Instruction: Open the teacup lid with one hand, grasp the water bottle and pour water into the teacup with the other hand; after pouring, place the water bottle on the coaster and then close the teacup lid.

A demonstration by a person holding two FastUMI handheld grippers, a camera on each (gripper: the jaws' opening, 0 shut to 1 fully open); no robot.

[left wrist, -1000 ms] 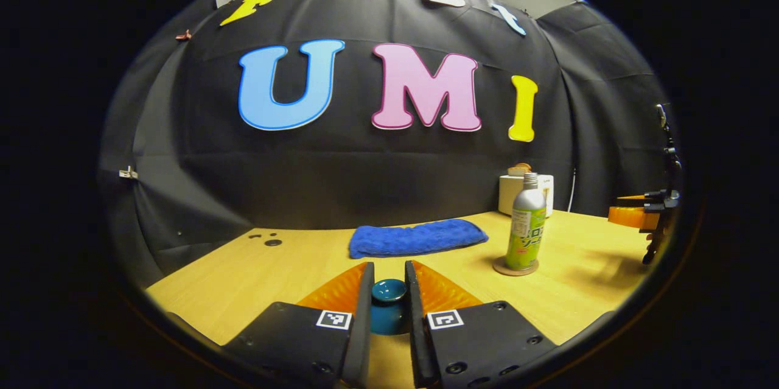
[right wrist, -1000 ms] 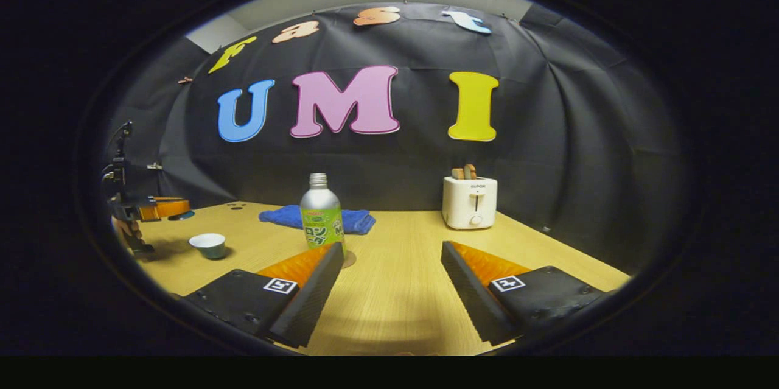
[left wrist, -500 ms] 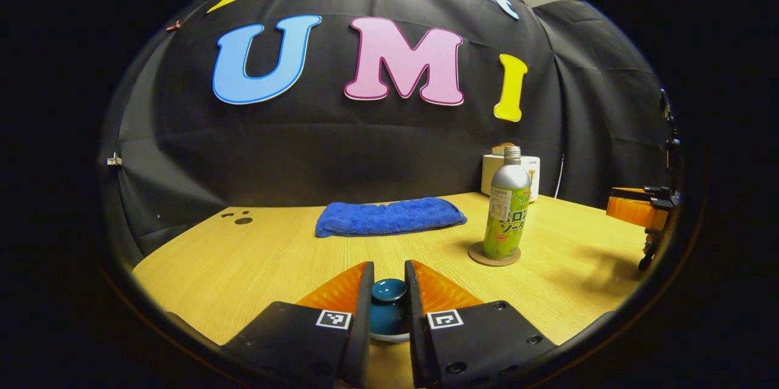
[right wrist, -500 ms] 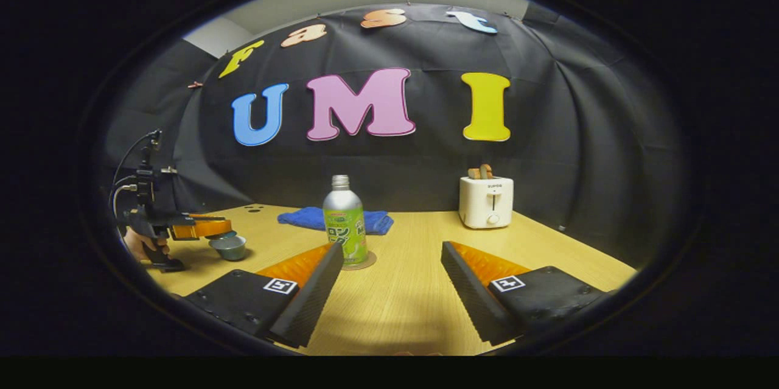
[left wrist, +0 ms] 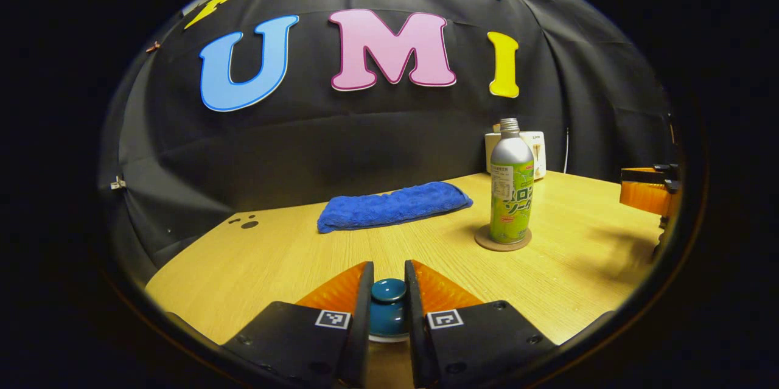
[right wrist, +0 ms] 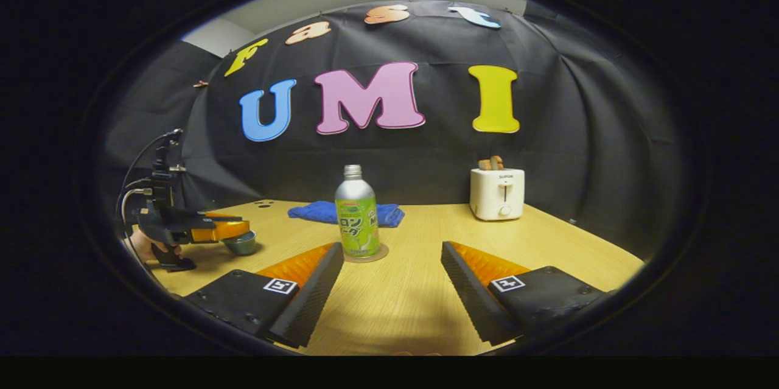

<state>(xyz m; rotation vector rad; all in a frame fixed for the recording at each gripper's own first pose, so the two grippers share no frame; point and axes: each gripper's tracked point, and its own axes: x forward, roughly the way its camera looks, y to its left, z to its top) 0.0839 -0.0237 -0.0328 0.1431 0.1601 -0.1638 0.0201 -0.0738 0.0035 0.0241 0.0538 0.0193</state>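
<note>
my left gripper (left wrist: 387,301) is almost closed, and its two fingers squeeze the round knob of the dark blue teacup lid (left wrist: 388,310) from both sides. in the right gripper view i can see that lid sitting down on the small grey-blue teacup (right wrist: 241,244), with my left gripper flat over it and my hand (right wrist: 148,247) behind on the handle.

my right gripper (right wrist: 389,282) is wide open and holds nothing. it hangs low over the table, and its fingers touch nothing.

the silver metal water bottle with the green label (right wrist: 357,216) stands straight up on the round brown coaster (right wrist: 380,254), near the middle of the light wooden table (right wrist: 395,304). it is between my two grippers and a bit farther back. a folded blue towel (left wrist: 392,206) lies behind it. a white toaster (right wrist: 497,193) stands at the back on the right, close to the black cloth wall (right wrist: 584,133).
</note>
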